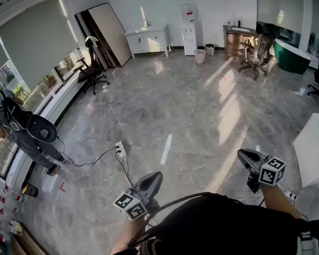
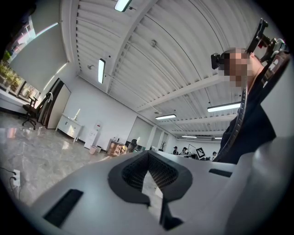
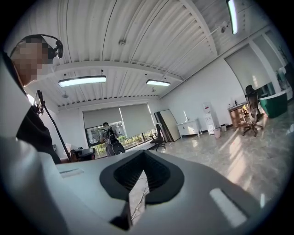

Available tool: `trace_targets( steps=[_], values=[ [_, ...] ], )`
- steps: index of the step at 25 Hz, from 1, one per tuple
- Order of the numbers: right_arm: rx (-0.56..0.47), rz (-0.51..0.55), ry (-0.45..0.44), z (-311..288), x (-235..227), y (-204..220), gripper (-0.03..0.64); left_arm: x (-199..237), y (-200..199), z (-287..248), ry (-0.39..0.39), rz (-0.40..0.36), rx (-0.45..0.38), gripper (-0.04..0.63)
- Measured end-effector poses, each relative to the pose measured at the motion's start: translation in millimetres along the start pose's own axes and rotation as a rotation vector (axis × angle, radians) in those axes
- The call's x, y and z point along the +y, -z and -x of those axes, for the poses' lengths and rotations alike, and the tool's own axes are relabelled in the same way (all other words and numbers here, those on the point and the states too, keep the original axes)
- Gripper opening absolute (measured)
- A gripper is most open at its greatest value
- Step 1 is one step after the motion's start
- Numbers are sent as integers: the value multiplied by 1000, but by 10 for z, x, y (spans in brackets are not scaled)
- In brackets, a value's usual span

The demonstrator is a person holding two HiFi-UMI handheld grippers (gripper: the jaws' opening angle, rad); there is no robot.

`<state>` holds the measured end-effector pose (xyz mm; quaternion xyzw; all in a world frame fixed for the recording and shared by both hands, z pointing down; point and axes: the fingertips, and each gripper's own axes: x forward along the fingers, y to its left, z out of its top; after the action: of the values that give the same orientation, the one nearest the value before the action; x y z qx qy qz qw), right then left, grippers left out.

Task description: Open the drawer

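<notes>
Jaws of the left gripper (image 2: 148, 156) and right gripper (image 3: 144, 153) are clenched on nothing. The drawer (image 1: 153, 41) is probably in the white cabinet (image 1: 147, 35) at the floor's (image 1: 191, 110) far edge, well apart. Approach first, then release one gripper's jaws before reaching the drawer front.

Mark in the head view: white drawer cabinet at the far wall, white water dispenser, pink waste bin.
white drawer cabinet (image 1: 148, 42), head view, middle of its front.
white water dispenser (image 1: 189, 38), head view, its front panel.
pink waste bin (image 1: 200, 57), head view, its side wall.
</notes>
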<state>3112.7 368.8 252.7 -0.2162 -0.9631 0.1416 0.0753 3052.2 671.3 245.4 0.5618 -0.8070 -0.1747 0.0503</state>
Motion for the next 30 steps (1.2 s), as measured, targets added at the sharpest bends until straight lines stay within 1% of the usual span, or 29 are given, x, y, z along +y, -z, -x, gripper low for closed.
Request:
trace_targets(
  steps=[7, 13, 18, 24, 27, 30],
  values=[
    [11, -1, 4, -305, 205, 135, 2, 282, -30, 284, -3, 7, -14, 0],
    [17, 7, 11, -580, 482, 184, 2, 543, -164, 660, -19, 12, -22, 0],
    [14, 24, 56, -828, 639, 164, 2, 853, -310, 1037, -35, 13, -36, 0],
    [23, 23, 97, -1205, 858, 247, 2, 1308, -362, 1473, -50, 35, -20, 0],
    [48, 31, 94, -1381, 991, 355, 2, 1469, -368, 1594, -47, 46, -22, 0],
    [65, 35, 86, -1468, 1074, 401, 2, 1511, -354, 1614, -39, 58, -23, 0]
  ],
)
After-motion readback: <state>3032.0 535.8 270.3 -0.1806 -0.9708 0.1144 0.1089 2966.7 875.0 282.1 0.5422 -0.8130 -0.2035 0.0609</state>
